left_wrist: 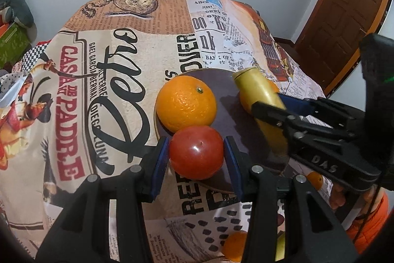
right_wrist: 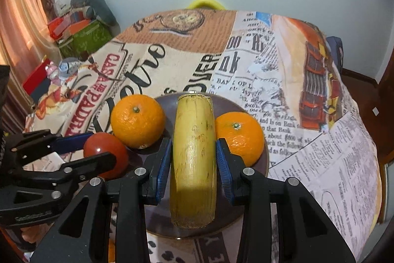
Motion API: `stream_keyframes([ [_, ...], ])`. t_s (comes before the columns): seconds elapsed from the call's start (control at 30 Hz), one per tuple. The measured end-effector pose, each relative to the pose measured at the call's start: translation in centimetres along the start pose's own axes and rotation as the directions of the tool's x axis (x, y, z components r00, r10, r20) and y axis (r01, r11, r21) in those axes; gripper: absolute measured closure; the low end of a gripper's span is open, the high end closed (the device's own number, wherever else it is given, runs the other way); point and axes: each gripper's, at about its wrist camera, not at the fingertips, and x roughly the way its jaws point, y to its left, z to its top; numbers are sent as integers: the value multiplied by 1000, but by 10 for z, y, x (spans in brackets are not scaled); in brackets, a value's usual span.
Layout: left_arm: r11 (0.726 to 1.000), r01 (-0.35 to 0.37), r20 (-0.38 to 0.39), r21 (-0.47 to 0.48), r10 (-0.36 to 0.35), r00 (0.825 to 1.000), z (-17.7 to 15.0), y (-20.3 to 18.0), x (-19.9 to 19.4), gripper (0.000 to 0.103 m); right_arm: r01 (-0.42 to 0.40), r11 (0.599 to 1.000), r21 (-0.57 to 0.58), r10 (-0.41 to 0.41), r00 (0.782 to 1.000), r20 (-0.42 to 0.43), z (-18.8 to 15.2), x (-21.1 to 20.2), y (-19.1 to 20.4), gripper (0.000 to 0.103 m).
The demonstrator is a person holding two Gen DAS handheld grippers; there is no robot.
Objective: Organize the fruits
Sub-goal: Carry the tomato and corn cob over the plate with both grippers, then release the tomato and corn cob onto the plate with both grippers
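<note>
A dark brown plate (right_wrist: 264,162) lies on the printed tablecloth with two oranges on it, one at the left (right_wrist: 137,121) and one at the right (right_wrist: 240,138). My right gripper (right_wrist: 193,142) is shut on a yellow banana (right_wrist: 193,157), held lengthwise over the plate's middle between the oranges. My left gripper (left_wrist: 196,142) is shut on a red tomato (left_wrist: 196,154) at the plate's (left_wrist: 226,90) near-left rim, just in front of the left orange (left_wrist: 186,104). I cannot tell whether either fruit touches the plate. Each gripper shows in the other's view, the right (left_wrist: 267,102) and the left (right_wrist: 103,147).
Two more oranges lie on the cloth near the front edge, one (left_wrist: 235,245) below my left gripper and one (left_wrist: 315,179) at the right. A yellow chair back (right_wrist: 205,3) rises behind the table's far edge. Boxes and clutter (right_wrist: 83,36) stand at the left, a wooden door (left_wrist: 344,16) at the right.
</note>
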Motion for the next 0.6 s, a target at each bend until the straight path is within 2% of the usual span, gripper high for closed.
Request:
stream_keyframes([
  [0.27,1000,-2,3,2,2,1000,0,-1,4,58,-29,999,17,29,999,-13,6,5,-4,69],
  [0.6,1000,-3,0,-16,3,1000,-1,-1,-1,53,-16,1000,1,16,1000,11,10,-9,-3,69],
])
